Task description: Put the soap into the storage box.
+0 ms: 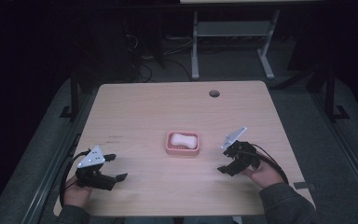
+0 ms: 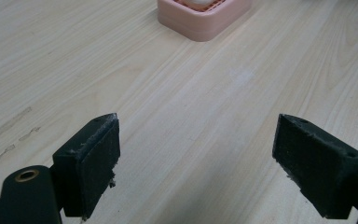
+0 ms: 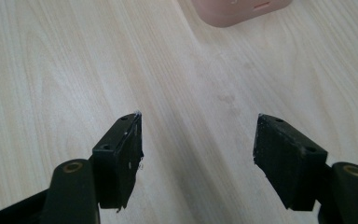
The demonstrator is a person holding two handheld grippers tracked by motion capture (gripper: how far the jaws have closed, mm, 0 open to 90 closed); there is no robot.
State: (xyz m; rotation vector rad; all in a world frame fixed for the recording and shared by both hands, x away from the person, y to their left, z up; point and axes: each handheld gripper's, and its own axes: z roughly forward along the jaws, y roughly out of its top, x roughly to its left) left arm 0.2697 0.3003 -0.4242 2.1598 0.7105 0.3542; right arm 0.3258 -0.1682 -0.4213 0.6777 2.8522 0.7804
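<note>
Left tool [image 1: 115, 167] and right tool [image 1: 227, 164], both wide, rest low flanking the pink soap dish [image 1: 182, 143]

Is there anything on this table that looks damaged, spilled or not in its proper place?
Nothing serious stands out. The pink soap dish sits flat near the table's middle with the white soap inside it. Only faint dark scuff marks show on the wood left of the dish. Both grippers, left and right, are open and empty.
</note>
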